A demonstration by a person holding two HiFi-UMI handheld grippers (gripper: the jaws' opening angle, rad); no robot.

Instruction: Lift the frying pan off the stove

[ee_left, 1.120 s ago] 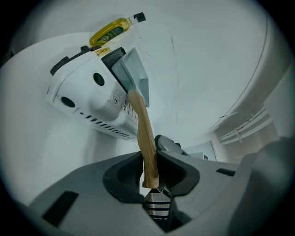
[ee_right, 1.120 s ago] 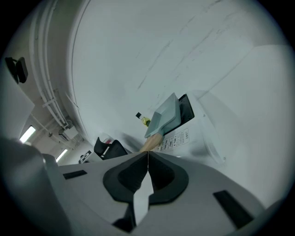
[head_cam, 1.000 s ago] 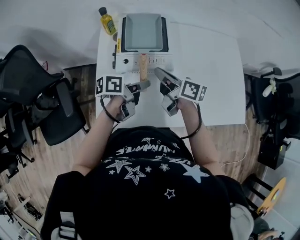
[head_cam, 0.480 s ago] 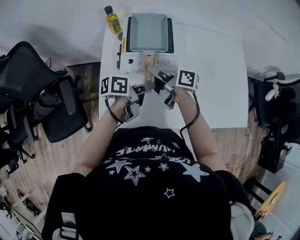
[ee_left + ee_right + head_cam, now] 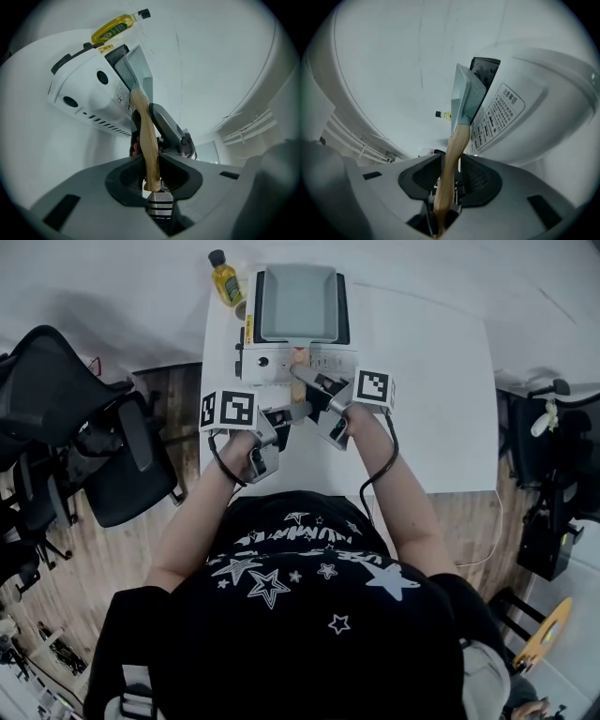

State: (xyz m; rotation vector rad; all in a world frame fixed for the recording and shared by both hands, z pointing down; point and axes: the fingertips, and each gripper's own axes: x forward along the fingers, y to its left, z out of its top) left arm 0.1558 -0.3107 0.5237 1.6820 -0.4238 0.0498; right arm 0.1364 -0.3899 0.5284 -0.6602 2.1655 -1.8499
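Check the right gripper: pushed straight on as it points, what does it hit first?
The right gripper, jaws just closing, straddles the wooden handle; straight on it likely meets the front of the stove first, depth unclear.

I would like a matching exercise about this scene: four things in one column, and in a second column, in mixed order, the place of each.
Things:
1. oil bottle
2. frying pan
3. wooden handle
4. office chair

Places:
a. on the stove
b. on the floor, left of the table
c. clamped in the left gripper
d. on the table, beside the stove's far left corner

Pairs: 1-d, 2-a, 3-c, 4-b
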